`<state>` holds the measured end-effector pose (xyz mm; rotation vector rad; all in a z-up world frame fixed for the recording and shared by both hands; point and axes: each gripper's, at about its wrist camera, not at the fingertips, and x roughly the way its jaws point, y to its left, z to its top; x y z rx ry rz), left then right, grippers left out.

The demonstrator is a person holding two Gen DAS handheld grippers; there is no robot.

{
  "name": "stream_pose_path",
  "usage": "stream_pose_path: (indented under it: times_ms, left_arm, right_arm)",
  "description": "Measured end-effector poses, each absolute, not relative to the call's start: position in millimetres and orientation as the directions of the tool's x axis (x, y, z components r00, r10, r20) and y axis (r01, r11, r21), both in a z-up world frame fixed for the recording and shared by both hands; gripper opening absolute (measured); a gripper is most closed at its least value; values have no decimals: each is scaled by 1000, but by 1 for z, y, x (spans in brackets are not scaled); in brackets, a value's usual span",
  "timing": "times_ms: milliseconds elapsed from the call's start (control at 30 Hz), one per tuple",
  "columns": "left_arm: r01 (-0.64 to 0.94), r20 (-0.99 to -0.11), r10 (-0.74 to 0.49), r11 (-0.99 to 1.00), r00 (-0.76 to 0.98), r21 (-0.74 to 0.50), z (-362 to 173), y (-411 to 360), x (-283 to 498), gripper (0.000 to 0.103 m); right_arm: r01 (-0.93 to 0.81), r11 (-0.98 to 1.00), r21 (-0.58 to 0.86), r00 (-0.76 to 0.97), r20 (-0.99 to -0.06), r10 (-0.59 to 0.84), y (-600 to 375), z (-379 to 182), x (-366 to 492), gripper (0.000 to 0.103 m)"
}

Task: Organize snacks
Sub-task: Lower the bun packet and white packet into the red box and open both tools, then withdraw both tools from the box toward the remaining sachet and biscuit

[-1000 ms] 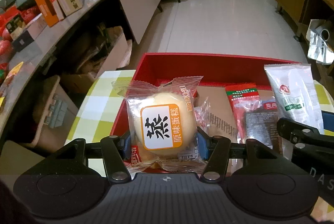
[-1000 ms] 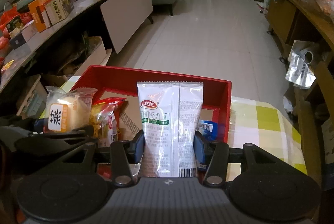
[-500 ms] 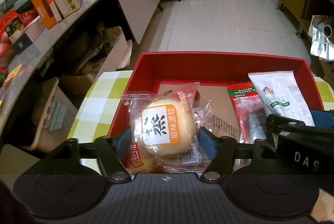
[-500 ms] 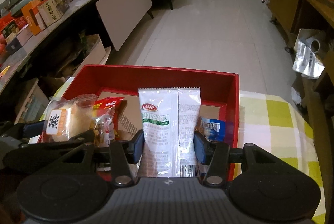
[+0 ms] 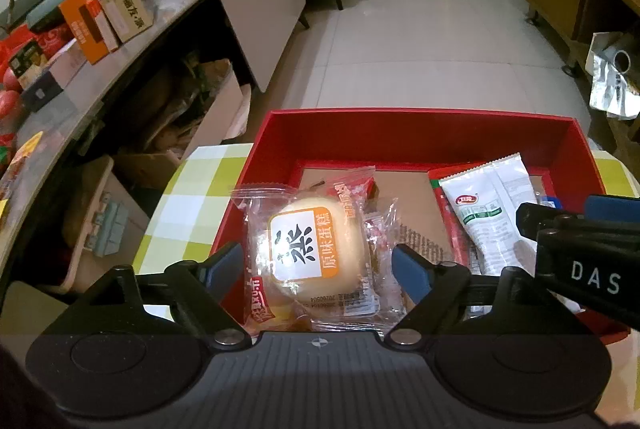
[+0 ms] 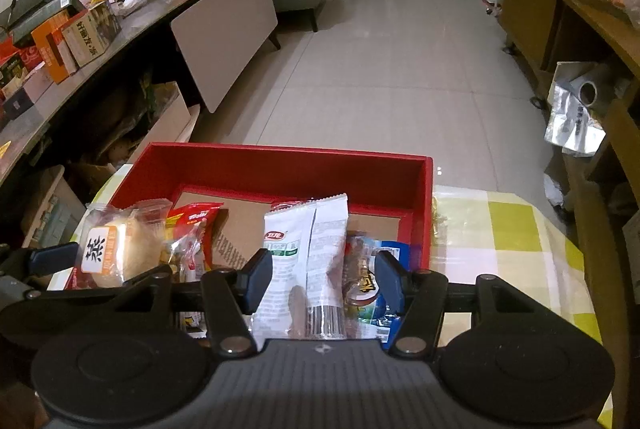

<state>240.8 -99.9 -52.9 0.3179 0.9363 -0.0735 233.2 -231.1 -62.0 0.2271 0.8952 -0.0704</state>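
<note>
Left hand-held gripper (image 5: 318, 267) jaws opening, clear of steamed cake packet (image 5: 310, 249) lying in red box (image 5: 420, 133), right hand-held gripper (image 6: 320, 279) jaws opening around white sachet (image 6: 304, 269), sachet inside box, box on checked bench (image 5: 188, 205)

Red box (image 5: 416, 133), white packet (image 6: 304, 241), yellow-checked tablecloth (image 6: 512, 229).

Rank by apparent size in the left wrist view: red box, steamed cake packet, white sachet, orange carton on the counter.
1. red box
2. steamed cake packet
3. white sachet, partly hidden by the right gripper
4. orange carton, far from the camera, so true size unsure
</note>
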Motion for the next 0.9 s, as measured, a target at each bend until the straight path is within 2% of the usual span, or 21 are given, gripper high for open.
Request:
stream_pose_path:
  times_ms: [500,633,900]
  left_arm:
    - [233,-814,8,957,580,175,-33,-104,219,88]
    - [251,-810,-8,952,586,173,-28,-106,206,93]
    - [282,-806,-35,945,590,165,-20,-110,186,94]
  right_arm:
    - [156,982,105,627,-779,-16,-237,-37,202,66]
    - [159,984,85,628,-777,-35,-240,-30,185,67]
    - [179,981,71,623,-780,-57,-251,-22,150,67]
